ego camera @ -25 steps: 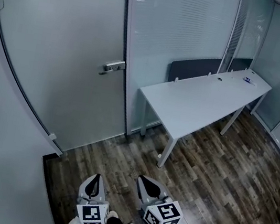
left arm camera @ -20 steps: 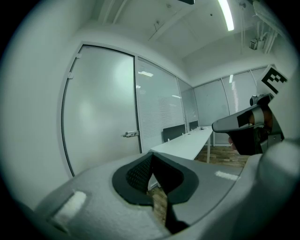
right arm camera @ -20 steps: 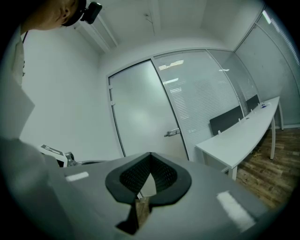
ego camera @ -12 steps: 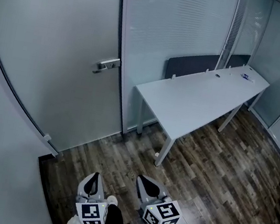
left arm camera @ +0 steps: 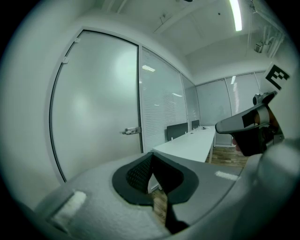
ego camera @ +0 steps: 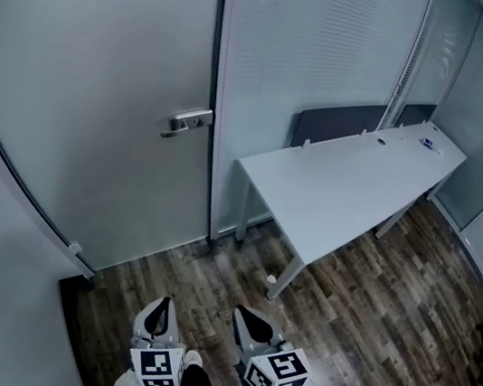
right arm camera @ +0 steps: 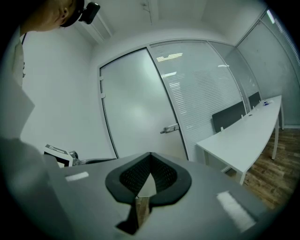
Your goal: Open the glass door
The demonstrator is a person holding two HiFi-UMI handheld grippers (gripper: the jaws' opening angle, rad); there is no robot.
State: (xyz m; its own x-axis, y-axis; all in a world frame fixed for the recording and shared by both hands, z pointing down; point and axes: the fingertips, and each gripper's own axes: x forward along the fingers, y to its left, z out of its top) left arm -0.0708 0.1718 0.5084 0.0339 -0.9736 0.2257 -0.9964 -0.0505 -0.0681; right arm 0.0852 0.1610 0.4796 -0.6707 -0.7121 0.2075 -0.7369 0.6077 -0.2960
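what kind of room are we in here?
Most likely a small office meeting room: a frosted glass door with a lever handle, a glazed partition with what look like blinds beside it, and a long white table on wood-look flooring.

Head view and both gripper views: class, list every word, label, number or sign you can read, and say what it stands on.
No text here can be read.
Black-and-white square patterns, not words: left marker cube, right marker cube.
Too small to read: small items at the far end of the white table.
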